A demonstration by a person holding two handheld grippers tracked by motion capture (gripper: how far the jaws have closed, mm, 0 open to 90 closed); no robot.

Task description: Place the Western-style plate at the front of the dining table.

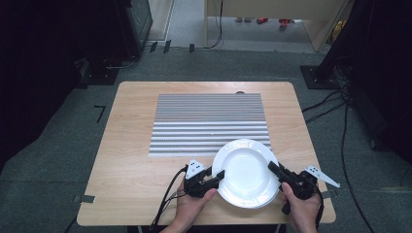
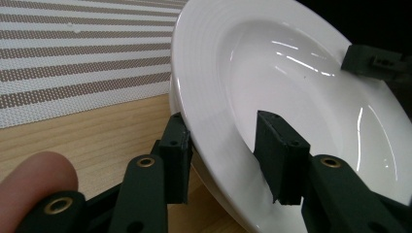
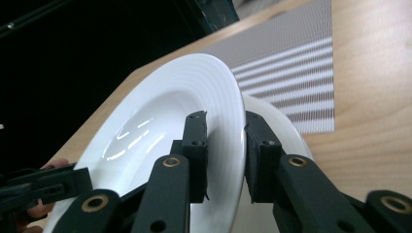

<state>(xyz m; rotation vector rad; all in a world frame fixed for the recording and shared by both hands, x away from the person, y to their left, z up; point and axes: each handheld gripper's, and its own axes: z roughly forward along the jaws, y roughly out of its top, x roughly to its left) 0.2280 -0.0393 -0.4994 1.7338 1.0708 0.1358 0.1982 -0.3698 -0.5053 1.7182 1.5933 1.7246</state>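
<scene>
A white deep plate [image 1: 245,170] sits at the near right of the wooden table [image 1: 131,160], tilted in both gripper views, with a second white plate [image 3: 286,124] under it. My left gripper [image 1: 218,177] straddles the top plate's left rim [image 2: 209,97]. One jaw lies against the underside and the other stands over the well with a gap, so my left gripper [image 2: 223,126] is open. My right gripper [image 1: 273,167] is shut on the right rim, and in its own view my right gripper [image 3: 226,121] has both pads pressed on the top plate [image 3: 160,121].
A grey and white striped placemat [image 1: 209,121] covers the table's middle, just beyond the plates. The plates slightly overlap its near right corner. The table's front edge is close behind both hands. Cables trail from the grippers off the front edge.
</scene>
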